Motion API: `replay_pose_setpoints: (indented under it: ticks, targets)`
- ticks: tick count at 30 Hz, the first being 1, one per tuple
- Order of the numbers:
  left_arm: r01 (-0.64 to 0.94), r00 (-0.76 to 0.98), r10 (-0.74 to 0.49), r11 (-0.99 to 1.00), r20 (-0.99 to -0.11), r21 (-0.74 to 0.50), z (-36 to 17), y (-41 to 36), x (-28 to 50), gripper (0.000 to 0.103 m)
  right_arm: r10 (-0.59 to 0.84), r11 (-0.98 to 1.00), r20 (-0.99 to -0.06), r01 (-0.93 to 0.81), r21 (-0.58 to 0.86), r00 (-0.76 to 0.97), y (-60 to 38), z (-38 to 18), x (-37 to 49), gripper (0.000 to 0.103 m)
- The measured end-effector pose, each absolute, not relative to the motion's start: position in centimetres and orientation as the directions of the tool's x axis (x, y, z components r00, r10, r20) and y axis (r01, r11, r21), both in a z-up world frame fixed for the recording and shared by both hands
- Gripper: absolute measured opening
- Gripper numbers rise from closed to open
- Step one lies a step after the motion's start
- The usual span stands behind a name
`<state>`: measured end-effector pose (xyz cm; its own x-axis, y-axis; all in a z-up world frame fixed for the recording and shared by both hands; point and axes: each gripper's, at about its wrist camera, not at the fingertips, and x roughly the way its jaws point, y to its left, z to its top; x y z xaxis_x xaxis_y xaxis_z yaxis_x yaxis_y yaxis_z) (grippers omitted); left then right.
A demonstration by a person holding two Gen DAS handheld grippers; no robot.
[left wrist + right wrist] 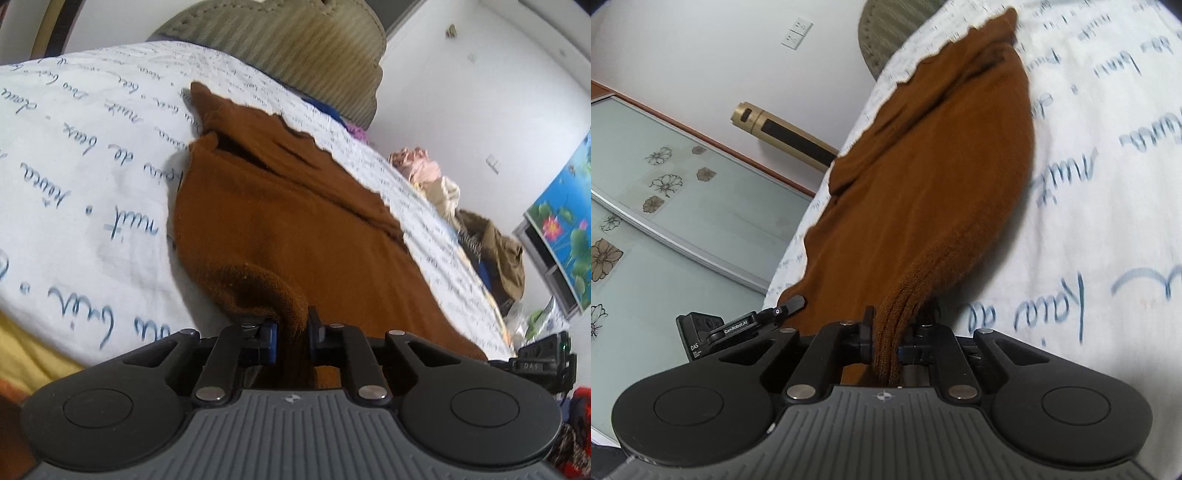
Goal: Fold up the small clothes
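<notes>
A brown knitted garment (295,221) lies stretched out on a white bedsheet (74,166) printed with blue handwriting. My left gripper (291,332) is shut on a bunched fold of the garment's near edge, the cloth pinched between its pads. In the right wrist view the same brown garment (923,166) runs away from the camera, and my right gripper (886,332) is shut on a ribbed fold of its near end. The other gripper's black body (713,328) shows at the left of that view.
A ribbed olive cushion (295,48) sits at the head of the bed. Crumpled pink and tan clothes (436,177) lie along the bed's far edge. A flower picture (565,221) leans at the right. Glass sliding doors (665,206) and a gold cylinder (783,136) stand beside the bed.
</notes>
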<state>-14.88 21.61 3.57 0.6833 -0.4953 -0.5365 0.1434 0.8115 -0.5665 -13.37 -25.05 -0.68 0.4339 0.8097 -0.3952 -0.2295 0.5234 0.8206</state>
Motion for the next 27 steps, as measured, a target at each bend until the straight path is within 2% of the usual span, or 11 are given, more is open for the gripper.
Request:
replay_pose_setpoints:
  ticks: [3, 7, 12, 27]
  targets:
    - [0.136, 0.699, -0.466, 0.831, -0.542, -0.54, 4.1, 21.2, -13.9, 0.014, 0.802, 0.531, -0.385, -0.248, 0.81, 0.457, -25.0, -0.1, -12.6, 0.015]
    - [0.116, 0.715, -0.364, 0.903, -0.597, -0.413, 4.6, 19.2, -12.3, 0.014, 0.78, 0.564, -0.402, -0.262, 0.783, 0.481, -24.3, 0.1, -11.0, 0.015]
    - [0.111, 0.719, -0.298, 0.941, -0.629, -0.319, 4.8, 17.2, -10.5, 0.014, 0.74, 0.624, -0.445, -0.268, 0.734, 0.504, -23.2, 0.0, -9.0, 0.015]
    - [0.063, 0.712, -0.194, 0.975, -0.674, -0.214, 4.9, 15.9, -5.3, 0.014, 0.629, 0.735, -0.484, -0.262, 0.625, 0.609, -21.6, 0.7, -4.9, 0.015]
